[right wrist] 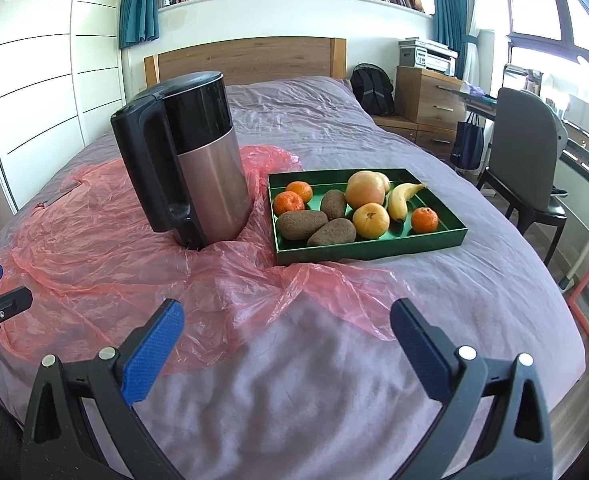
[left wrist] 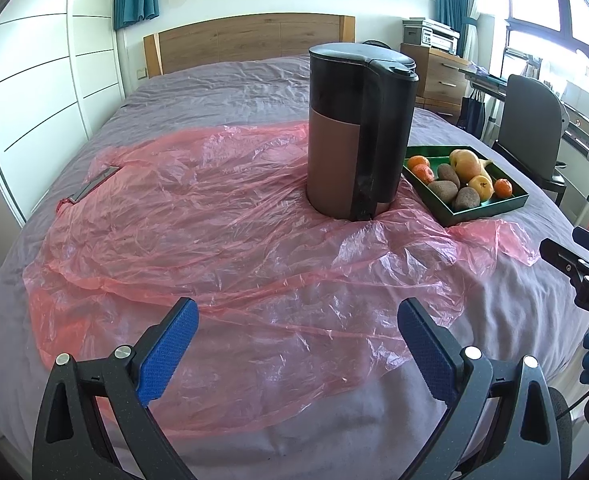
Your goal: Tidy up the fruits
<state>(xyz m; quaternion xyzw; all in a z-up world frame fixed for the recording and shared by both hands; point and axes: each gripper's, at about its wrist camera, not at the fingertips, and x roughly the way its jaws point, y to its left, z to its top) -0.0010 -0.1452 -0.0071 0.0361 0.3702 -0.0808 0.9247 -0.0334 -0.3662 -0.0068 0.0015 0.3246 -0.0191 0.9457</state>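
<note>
Both grippers are held above the near part of a bed [right wrist: 334, 380] covered with a mauve sheet. The left gripper [left wrist: 298, 344] is spread wide, with nothing between its blue pads [left wrist: 166, 354]. The right gripper [right wrist: 286, 344] is likewise spread wide and carries nothing.

A green tray [right wrist: 370, 248] rests on the bed, well ahead of the right gripper. The fruit is contained in it: three mandarins, of which one [right wrist: 424, 219] lies near the right wall, a banana [right wrist: 400, 200], a large yellow-pink fruit [right wrist: 365, 190], a smaller yellow-orange fruit [right wrist: 371, 220] and three brown, rough-skinned fruits, one [right wrist: 301, 224] at the front left.

An electric kettle [right wrist: 198, 160], black above and metallic below, stands upright just beside the tray's left wall, on a crumpled sheet of pink plastic film [left wrist: 214, 220] spread across the bed. The film's edge touches the front of the tray.
</note>
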